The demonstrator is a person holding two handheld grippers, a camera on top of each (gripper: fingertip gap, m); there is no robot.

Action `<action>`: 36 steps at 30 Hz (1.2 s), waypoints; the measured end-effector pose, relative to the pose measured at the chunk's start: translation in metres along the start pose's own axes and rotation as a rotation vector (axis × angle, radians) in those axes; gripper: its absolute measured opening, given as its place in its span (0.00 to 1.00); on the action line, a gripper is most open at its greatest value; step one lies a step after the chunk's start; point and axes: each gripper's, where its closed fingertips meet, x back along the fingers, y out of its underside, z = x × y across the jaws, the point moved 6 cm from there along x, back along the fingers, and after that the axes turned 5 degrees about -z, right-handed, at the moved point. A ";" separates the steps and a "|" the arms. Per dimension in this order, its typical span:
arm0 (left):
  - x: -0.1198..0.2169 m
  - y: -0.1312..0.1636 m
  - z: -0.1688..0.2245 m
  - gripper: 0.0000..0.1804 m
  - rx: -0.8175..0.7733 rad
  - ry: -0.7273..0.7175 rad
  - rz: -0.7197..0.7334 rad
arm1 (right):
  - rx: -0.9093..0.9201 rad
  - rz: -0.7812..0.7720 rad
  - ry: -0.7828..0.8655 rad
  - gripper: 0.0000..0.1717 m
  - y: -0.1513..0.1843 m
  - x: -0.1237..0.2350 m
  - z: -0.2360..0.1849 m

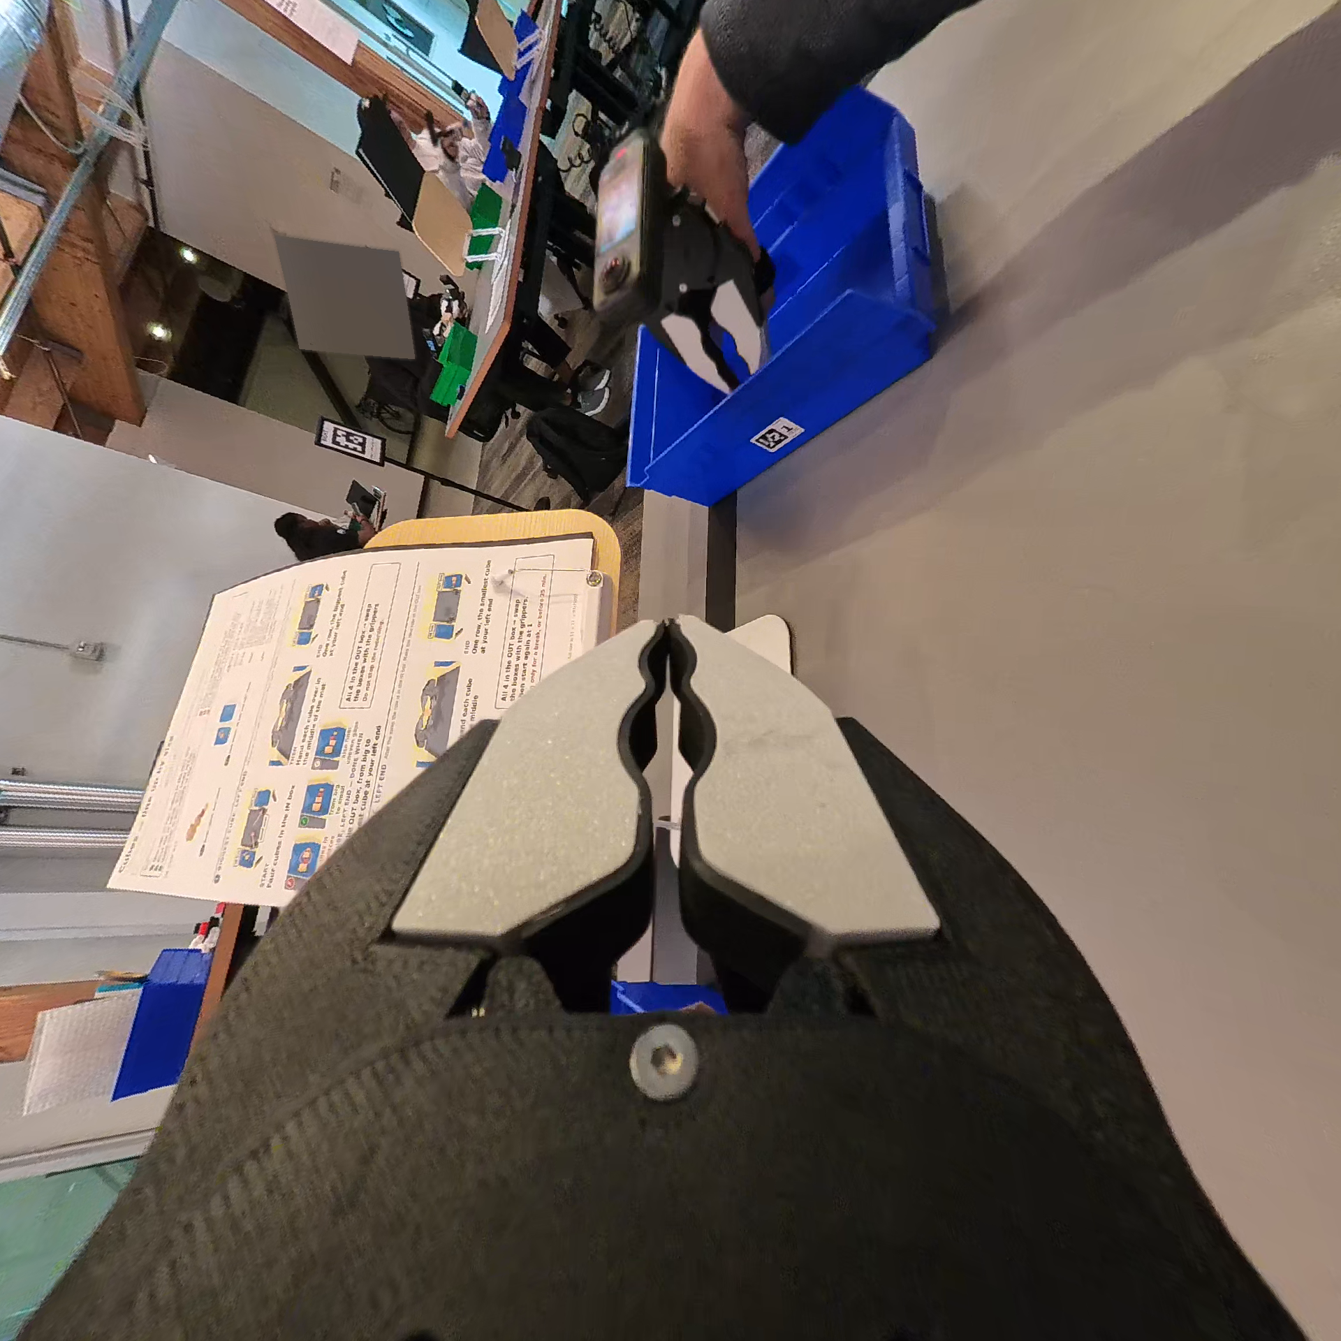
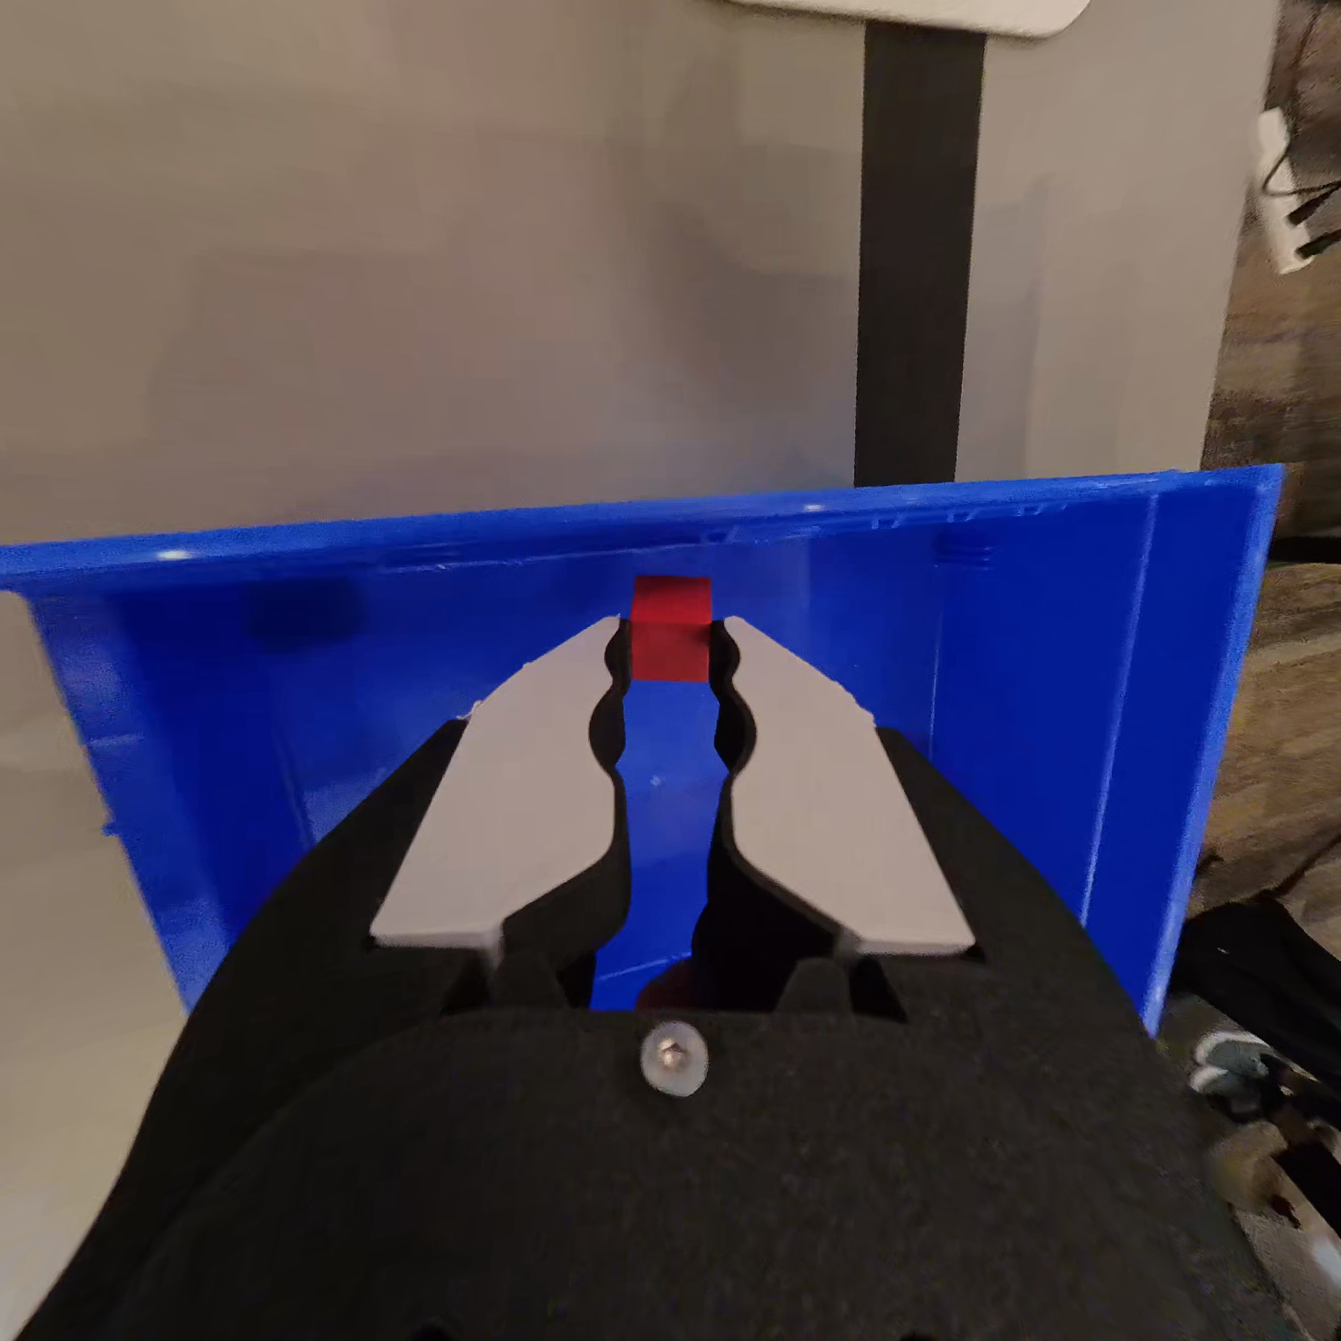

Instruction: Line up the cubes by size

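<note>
My right claw (image 2: 669,638) pinches the red cube (image 2: 669,630) at its tips, centre frame inside the blue bin (image 2: 1016,689). My left claw (image 1: 667,631), pressed shut on nothing, sits well apart over the surface (image 1: 1052,726).

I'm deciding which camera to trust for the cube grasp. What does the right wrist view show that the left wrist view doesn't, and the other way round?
Only the right wrist view shows the red cube, pinched between the right gripper fingertips inside the bin, with the bin's inner walls close up.

Only the left wrist view shows the left gripper, its tips together with nothing between them, the instruction sheet on its stand, the hand holding the right gripper, and the room behind.

Both show the blue bin on the grey table, and the right gripper.
</note>
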 end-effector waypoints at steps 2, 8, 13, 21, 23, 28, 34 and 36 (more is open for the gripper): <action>-0.002 0.001 0.000 0.00 -0.001 0.005 -0.011 | 0.012 -0.049 -0.035 0.12 0.002 -0.010 0.005; -0.009 0.003 0.002 0.00 -0.001 0.022 -0.023 | 0.036 -0.148 -0.112 0.12 0.002 -0.031 0.014; -0.012 0.004 0.003 0.00 -0.002 0.031 -0.032 | 0.046 -0.179 -0.136 0.12 0.002 -0.045 0.018; -0.013 0.004 0.003 0.00 -0.002 0.036 -0.037 | 0.066 -0.199 -0.175 0.12 -0.001 -0.054 0.016; -0.013 0.004 0.004 0.00 -0.003 0.040 -0.038 | 0.062 -0.209 -0.174 0.15 -0.001 -0.055 0.016; -0.012 0.004 0.004 0.00 -0.002 0.039 -0.039 | 0.030 -0.163 -0.128 0.22 0.000 -0.041 0.019; 0.003 0.013 -0.010 0.03 0.054 -0.045 -0.055 | -0.059 -0.067 0.154 0.22 -0.002 0.031 0.016; 0.011 0.023 -0.016 0.07 0.076 -0.087 -0.101 | -0.082 -0.022 0.274 0.21 -0.010 0.063 0.004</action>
